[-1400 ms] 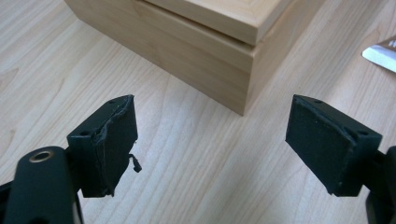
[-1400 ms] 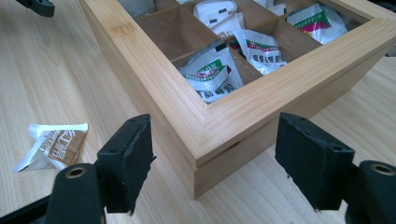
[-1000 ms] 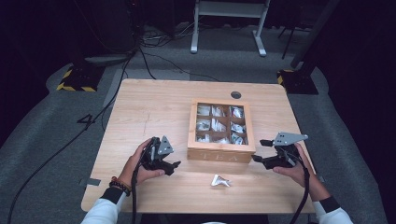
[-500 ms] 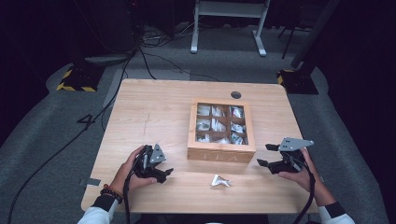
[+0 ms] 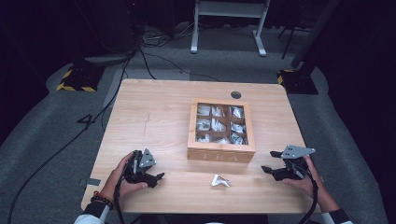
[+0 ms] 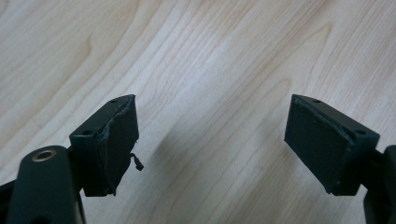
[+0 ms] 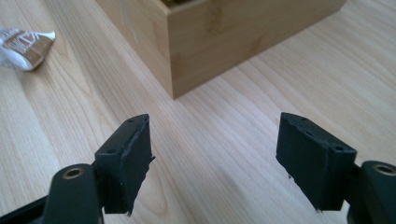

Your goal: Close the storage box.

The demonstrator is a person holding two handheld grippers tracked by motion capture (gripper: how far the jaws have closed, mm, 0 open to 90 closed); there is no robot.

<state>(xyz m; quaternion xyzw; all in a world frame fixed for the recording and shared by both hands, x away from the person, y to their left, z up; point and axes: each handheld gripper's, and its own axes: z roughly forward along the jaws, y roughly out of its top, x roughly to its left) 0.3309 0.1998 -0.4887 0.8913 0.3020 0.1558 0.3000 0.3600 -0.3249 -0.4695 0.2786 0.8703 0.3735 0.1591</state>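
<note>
Lying loose on the desk point(image 5: 154, 107) near its front edge, the tea packet point(image 5: 220, 180) sits roughly midway btwn the two grippers, just in front of the wooden tea box point(image 5: 221, 152) and touching neither tool. L gripper point(image 5: 157, 178) is at the front-left part of the desk, held in the person's left hand point(image 5: 122, 177), jaws pointing toward the packet but well apart from it; in the left gripper view its jaws point(image 6: 210, 140) stand wide apart w/ nothing btwn them, bare wood grain below. R gripper point(image 5: 265, 169) is near the front-right corner, in the right hand point(image 5: 306, 179), jaws aimed left toward the box's front-right corner and the packet beyond; grey plate on top. In the right gripper view the gripper's jaws point(image 7: 215, 149) are likewise spread w/ nothing held, the box corner point(image 7: 196, 42) close ahead and the packet point(image 7: 23, 44) at the far upper left, a white and brown sachet flat on the wood. Box has its window lid down, nine compartments w/ pale sachets seen through it, sitting a bit right of desk centre. Packet is nearer the box's front wall than either gripper; both tools rest low by the desk's front edge
</note>
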